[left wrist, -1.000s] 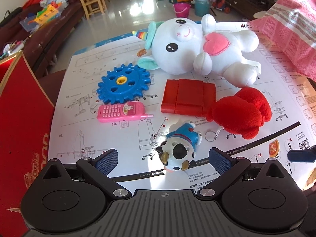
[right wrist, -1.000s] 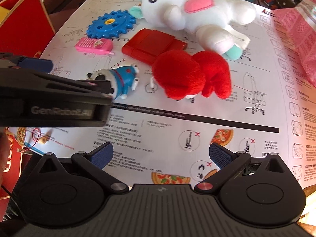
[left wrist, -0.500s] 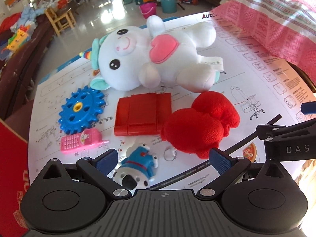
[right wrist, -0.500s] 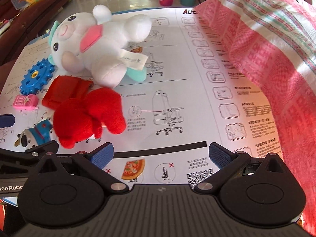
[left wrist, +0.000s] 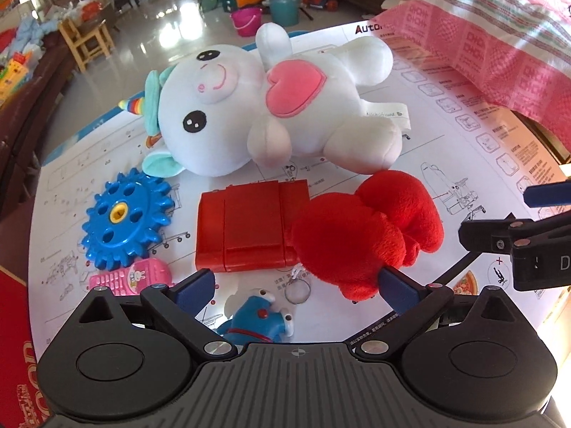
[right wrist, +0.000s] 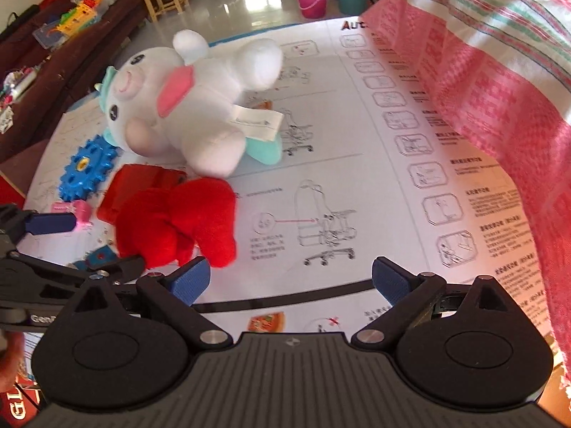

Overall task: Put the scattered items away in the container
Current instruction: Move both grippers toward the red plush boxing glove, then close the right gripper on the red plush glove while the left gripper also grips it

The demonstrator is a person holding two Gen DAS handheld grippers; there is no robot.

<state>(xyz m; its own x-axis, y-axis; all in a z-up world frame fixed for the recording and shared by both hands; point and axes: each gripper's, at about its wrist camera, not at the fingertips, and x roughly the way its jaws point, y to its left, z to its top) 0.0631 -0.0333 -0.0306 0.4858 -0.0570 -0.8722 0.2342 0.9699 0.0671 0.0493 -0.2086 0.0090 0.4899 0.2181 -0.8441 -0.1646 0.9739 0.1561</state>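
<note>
A red plush (left wrist: 364, 235) lies on the printed paper sheet (left wrist: 446, 149), touching a flat red box (left wrist: 249, 228). Behind them sprawls a white unicorn plush (left wrist: 271, 107). A blue gear (left wrist: 125, 217) and a pink toy phone (left wrist: 132, 278) lie to the left. My left gripper (left wrist: 296, 287) is open over a blue figurine (left wrist: 257, 317) and a key ring (left wrist: 298, 290), its right fingertip at the red plush's lower edge. My right gripper (right wrist: 289, 280) is open, its jaws closing over bare paper, with the red plush (right wrist: 175, 224) just beyond its left finger.
A red carton with gold lettering (left wrist: 14, 321) stands at the sheet's left edge. Pink patterned cloth (right wrist: 481, 89) overhangs the right side of the sheet. Beyond the table are a shiny floor, buckets (left wrist: 282, 5) and a small wooden chair (left wrist: 85, 41).
My left gripper has moved right and lower, from above the figurine to beside the red plush. My right gripper swung right toward the pink cloth, so the toys now sit at its left.
</note>
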